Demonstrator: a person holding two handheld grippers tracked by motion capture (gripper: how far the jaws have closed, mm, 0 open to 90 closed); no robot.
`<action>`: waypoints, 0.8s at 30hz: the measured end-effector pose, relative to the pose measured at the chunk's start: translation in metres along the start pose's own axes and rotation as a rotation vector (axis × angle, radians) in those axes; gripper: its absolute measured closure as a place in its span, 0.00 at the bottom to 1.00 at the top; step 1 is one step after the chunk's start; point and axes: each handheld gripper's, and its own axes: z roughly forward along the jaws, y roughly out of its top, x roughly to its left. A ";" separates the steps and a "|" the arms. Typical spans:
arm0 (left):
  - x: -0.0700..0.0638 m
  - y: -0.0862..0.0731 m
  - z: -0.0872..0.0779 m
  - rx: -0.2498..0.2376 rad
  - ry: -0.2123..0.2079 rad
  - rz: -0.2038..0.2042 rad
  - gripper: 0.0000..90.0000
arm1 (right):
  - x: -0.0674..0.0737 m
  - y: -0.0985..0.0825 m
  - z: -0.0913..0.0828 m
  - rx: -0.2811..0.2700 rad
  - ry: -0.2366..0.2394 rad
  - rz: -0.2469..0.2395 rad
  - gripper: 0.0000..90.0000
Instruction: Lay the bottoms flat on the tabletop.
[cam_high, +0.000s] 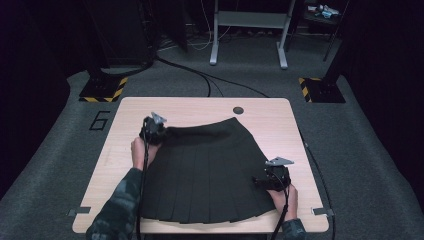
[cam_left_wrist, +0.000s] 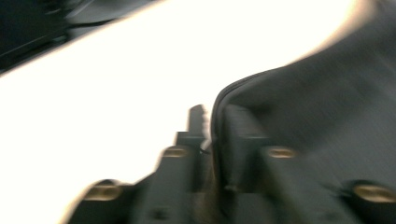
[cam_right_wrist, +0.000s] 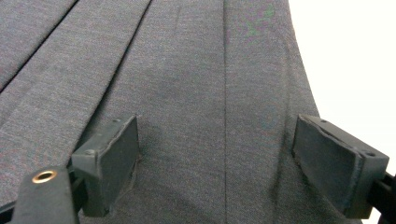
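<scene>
Pleated black skirt (cam_high: 210, 170) is lying spread across the tabletop (cam_high: 280, 120); left hand-held gripper (cam_high: 152, 129) is pinching its waistband corner, while right hand-held gripper (cam_right_wrist: 224, 158) is resting wide-jawed on the fabric.

A pale wooden rectangular worktop (cam_high: 150, 107) with rounded corners stands on grey carpet. A black pleated fabric skirt (cam_high: 205, 170) lies spread flat across its middle, waistband towards the far edge, hem at the near edge. A small dark round grommet (cam_high: 238, 110) sits near the far edge.
</scene>
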 end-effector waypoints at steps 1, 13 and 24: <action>0.005 0.007 0.002 0.005 0.012 -0.028 0.65 | 0.000 0.000 0.000 0.001 0.000 0.003 0.16; 0.010 -0.021 -0.031 0.014 -0.053 -0.026 0.31 | 0.000 0.000 0.000 -0.001 0.002 0.006 0.16; 0.010 -0.075 -0.068 0.000 -0.128 -0.052 0.20 | 0.000 0.000 0.000 -0.003 0.000 0.003 0.16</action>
